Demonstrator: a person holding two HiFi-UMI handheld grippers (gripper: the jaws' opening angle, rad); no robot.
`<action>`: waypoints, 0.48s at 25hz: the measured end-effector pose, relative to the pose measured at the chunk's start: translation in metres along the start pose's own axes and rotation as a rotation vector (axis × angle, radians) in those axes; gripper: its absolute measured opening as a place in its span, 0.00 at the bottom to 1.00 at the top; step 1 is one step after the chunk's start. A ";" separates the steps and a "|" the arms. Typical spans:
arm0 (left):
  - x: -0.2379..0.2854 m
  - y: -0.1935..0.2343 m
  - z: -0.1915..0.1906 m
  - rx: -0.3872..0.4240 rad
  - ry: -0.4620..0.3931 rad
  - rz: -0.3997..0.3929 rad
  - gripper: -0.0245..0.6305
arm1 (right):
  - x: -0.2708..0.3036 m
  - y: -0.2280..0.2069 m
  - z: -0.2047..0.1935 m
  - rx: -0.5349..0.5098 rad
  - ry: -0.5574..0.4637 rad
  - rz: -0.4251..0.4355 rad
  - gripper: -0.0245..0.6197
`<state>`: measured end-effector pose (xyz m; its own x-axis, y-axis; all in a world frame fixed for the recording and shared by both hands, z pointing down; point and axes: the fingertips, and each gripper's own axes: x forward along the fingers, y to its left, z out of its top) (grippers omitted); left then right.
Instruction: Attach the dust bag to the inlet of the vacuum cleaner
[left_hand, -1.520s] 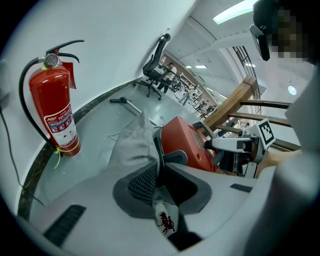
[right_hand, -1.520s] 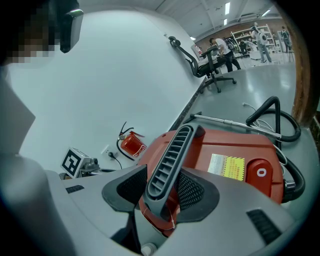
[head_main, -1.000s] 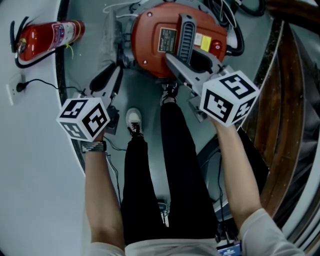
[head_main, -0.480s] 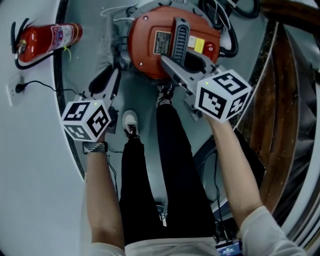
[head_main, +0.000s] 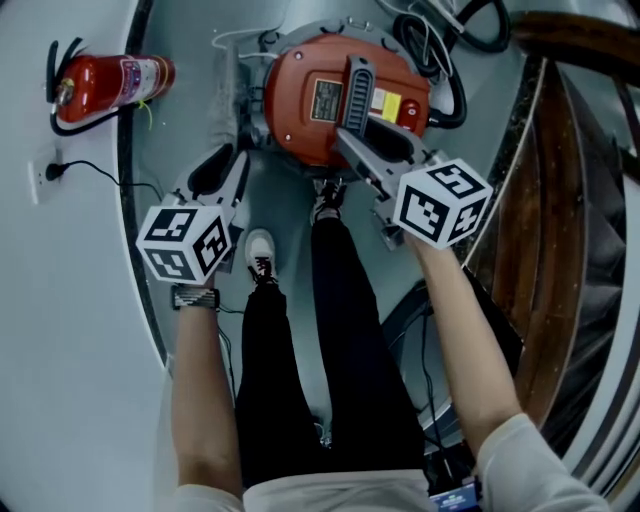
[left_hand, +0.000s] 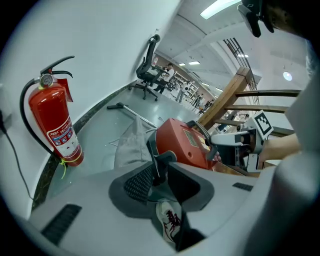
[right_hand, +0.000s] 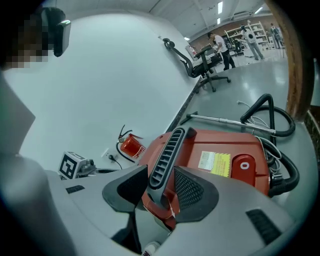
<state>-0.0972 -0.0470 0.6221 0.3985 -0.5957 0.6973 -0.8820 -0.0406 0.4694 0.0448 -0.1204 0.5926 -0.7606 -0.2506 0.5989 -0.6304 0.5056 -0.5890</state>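
Little is changing over the last second: both tools are keeping their places while the head view is drifting slightly. The right tool (right_hand: 162, 175) is pinching the handle (right_hand: 167, 145) of the vacuum cleaner (head_main: 300, 125), steadying it. The left tool (left_hand: 159, 172) is gripping a thin black piece (left_hand: 153, 157) beside the grey dust bag (left_hand: 131, 145), which is lying limp on the floor against the machine. By my judgement, the attaching is only beginning.

- vacuum cleaner (head_main: 295, 90): glossy red plastic shell
- handle (head_main: 357, 90): ribbed matt grey plastic
- dust bag (head_main: 225, 95): creased matt grey cloth
- floor (head_main: 180, 140): smooth, glossy
- fire extinguisher (head_main: 115, 78): glossy red
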 end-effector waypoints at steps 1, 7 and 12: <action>-0.002 -0.002 0.001 0.014 0.003 -0.004 0.18 | -0.003 0.000 0.000 -0.007 0.004 -0.010 0.31; -0.022 -0.009 0.021 0.068 -0.011 -0.005 0.17 | -0.023 0.001 0.003 -0.047 0.017 -0.069 0.24; -0.040 -0.015 0.034 0.115 -0.015 0.001 0.13 | -0.038 0.014 0.011 -0.095 0.005 -0.092 0.19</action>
<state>-0.1083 -0.0495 0.5691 0.3950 -0.6079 0.6888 -0.9057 -0.1319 0.4029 0.0634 -0.1129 0.5559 -0.6991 -0.2959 0.6509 -0.6799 0.5569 -0.4771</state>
